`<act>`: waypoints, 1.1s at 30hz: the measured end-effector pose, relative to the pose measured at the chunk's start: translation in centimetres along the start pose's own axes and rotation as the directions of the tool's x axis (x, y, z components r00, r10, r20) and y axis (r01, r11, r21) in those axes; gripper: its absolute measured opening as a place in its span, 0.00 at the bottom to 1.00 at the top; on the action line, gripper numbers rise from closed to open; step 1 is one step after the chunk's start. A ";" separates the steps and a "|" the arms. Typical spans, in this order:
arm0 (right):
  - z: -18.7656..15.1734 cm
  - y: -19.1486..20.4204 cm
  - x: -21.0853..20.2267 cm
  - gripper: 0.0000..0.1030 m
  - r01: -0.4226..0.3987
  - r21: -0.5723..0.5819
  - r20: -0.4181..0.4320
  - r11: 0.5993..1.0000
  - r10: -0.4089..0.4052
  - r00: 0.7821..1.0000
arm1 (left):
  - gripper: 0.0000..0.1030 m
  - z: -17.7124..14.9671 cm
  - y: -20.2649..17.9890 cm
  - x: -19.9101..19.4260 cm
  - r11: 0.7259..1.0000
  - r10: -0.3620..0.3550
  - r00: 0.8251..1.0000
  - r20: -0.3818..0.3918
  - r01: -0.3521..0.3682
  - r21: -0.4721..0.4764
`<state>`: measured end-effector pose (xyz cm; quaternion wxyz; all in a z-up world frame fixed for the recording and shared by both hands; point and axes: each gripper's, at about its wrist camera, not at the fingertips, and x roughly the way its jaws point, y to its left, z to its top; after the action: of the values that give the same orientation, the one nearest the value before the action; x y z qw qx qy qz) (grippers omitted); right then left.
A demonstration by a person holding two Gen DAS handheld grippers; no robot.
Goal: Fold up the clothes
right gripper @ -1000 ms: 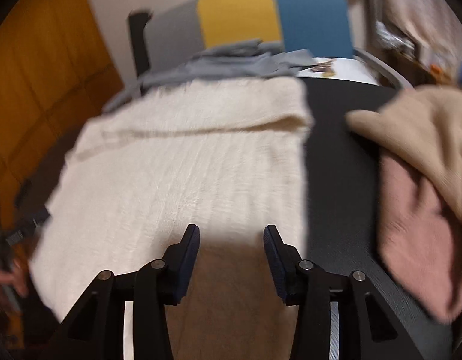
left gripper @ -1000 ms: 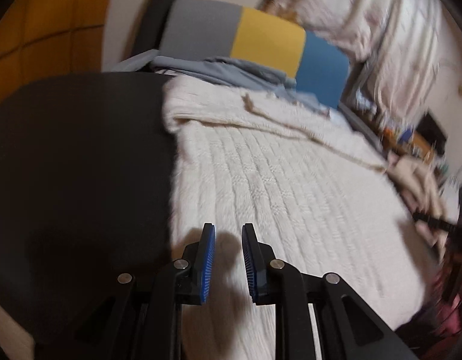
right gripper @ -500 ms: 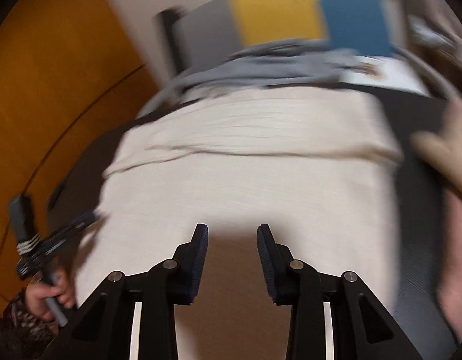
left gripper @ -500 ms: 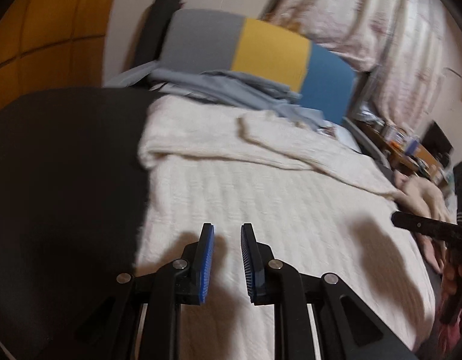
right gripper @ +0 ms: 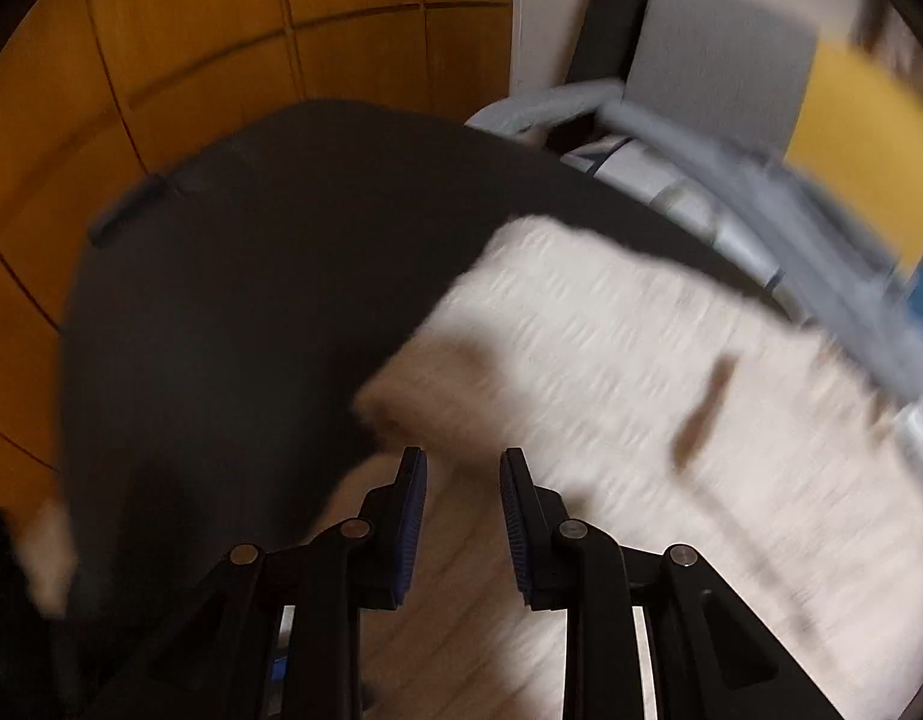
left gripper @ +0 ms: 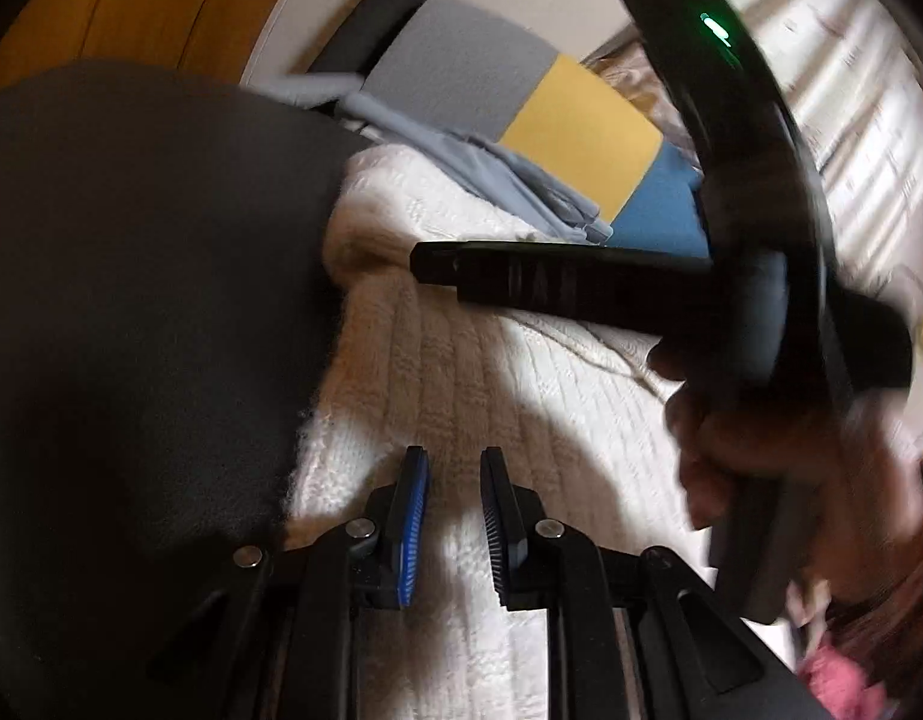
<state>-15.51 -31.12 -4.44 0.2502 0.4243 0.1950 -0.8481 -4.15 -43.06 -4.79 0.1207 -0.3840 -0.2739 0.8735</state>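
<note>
A cream cable-knit sweater (left gripper: 479, 372) lies spread on a dark round table (left gripper: 131, 300), its folded upper edge toward the far side of the table and its left edge running along the bare dark surface. Beyond it a light blue-grey garment (left gripper: 509, 180) is draped at the table's far rim, in front of a chair (left gripper: 539, 96) whose backrest is panelled in grey, yellow and blue.

The left tool (left gripper: 452, 516) hovers low over the near left part of the sweater. Its blue-padded fingers stand a narrow gap apart with only bare knit showing between them; nothing is pinched.

In the left wrist view, the right tool (left gripper: 437, 264) reaches across from the right, blurred, gripped by the person's hand (left gripper: 755, 456). Its dark fingers point toward the sweater's folded upper left corner, above the fabric; whether they touch it cannot be told.

From the right wrist view, the right tool (right gripper: 463, 522) sits over the sweater's (right gripper: 671, 396) corner where the cream knit meets the dark table (right gripper: 251, 312). Its jaws are closing, yet a clear gap remains and no fabric is caught between the pads. That picture is heavily smeared. Orange-brown wooden panelling (right gripper: 191, 48) fills the background on the left.
</note>
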 end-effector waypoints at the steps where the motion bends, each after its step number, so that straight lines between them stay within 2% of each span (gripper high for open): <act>1: -0.1 0.3 0.2 0.25 0.035 -0.047 0.000 0.998 -0.035 0.999 | 0.17 0.7 0.4 0.1 0.999 -0.014 1.000 -0.003 0.013 -0.037; 3: -0.2 0.5 0.9 0.25 0.088 -0.113 -0.007 0.990 -0.089 0.996 | 0.16 2.0 1.3 0.7 0.994 -0.040 0.999 0.006 0.040 -0.105; 5: -0.3 -0.4 1.4 0.23 0.095 -0.100 -0.019 0.990 -0.097 0.995 | 0.16 3.0 1.8 1.7 0.989 -0.048 0.999 -0.009 0.046 -0.139; 6: -0.2 -1.2 1.3 0.13 0.083 -0.071 -0.013 0.994 -0.084 0.996 | 0.16 3.4 2.0 2.2 0.988 -0.049 0.999 -0.021 0.046 -0.150; 7: -0.2 -2.0 1.2 0.08 0.070 -0.042 -0.007 0.997 -0.070 0.997 | 0.16 3.8 2.1 2.6 0.988 -0.047 0.999 -0.026 0.043 -0.150; 10: 0.0 -3.4 0.1 0.07 0.057 0.006 0.042 0.998 -0.057 0.997 | 0.17 5.1 1.6 3.0 0.993 -0.016 1.000 -0.015 0.014 -0.114; 13: -0.2 -3.3 -1.1 0.07 0.044 0.019 0.085 0.999 -0.046 0.995 | 0.17 6.4 1.4 4.2 0.995 0.049 0.998 -0.024 -0.051 -0.084; 18: -0.8 -3.3 -1.6 0.07 0.001 0.071 0.098 0.997 -0.008 0.995 | 0.16 7.5 1.9 4.5 0.986 0.125 0.991 0.045 -0.119 -0.119; 20: -1.1 -3.2 -1.6 0.07 -0.016 0.100 0.101 0.995 0.006 0.995 | 0.16 6.9 3.4 3.7 0.971 0.146 0.985 0.093 -0.125 -0.203; 22: -1.8 -3.2 -0.8 0.07 -0.034 0.138 0.081 0.990 0.023 0.996 | 0.13 6.2 5.2 2.8 0.945 0.167 0.976 0.142 -0.117 -0.304; 23: -2.1 -3.2 -0.4 0.07 -0.042 0.157 0.070 0.987 0.031 0.997 | 0.13 5.8 6.3 2.3 0.928 0.157 0.973 0.170 -0.086 -0.364; 24: -2.4 -3.1 0.1 0.07 -0.049 0.165 0.053 0.985 0.041 0.998 | 0.07 5.5 7.1 2.1 0.915 0.141 0.972 0.188 -0.055 -0.401; 26: -2.7 -2.9 0.5 0.09 -0.068 0.178 0.044 0.982 0.061 0.997 | 0.06 5.5 7.3 1.9 0.914 0.142 0.971 0.190 -0.055 -0.402; 28: -2.8 -2.8 -0.6 0.24 -0.097 0.199 0.089 0.975 0.081 0.993 | 0.13 5.3 6.8 1.8 0.924 0.137 0.970 0.199 -0.053 -0.378; 29: -2.9 -2.8 -1.1 0.27 -0.112 0.209 0.112 0.972 0.090 0.990 | 0.14 5.1 6.8 1.7 0.926 0.131 0.969 0.208 -0.045 -0.375; 33: -2.2 -2.2 -2.9 0.28 -0.159 0.210 0.202 0.965 0.116 0.972 | 0.14 4.2 7.7 0.8 0.913 0.127 0.954 0.270 -0.006 -0.408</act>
<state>-13.94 -27.40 -3.10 0.2764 0.3803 0.0432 -0.8815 -7.81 -50.65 -7.34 -0.0326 -0.2772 -0.4492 0.8488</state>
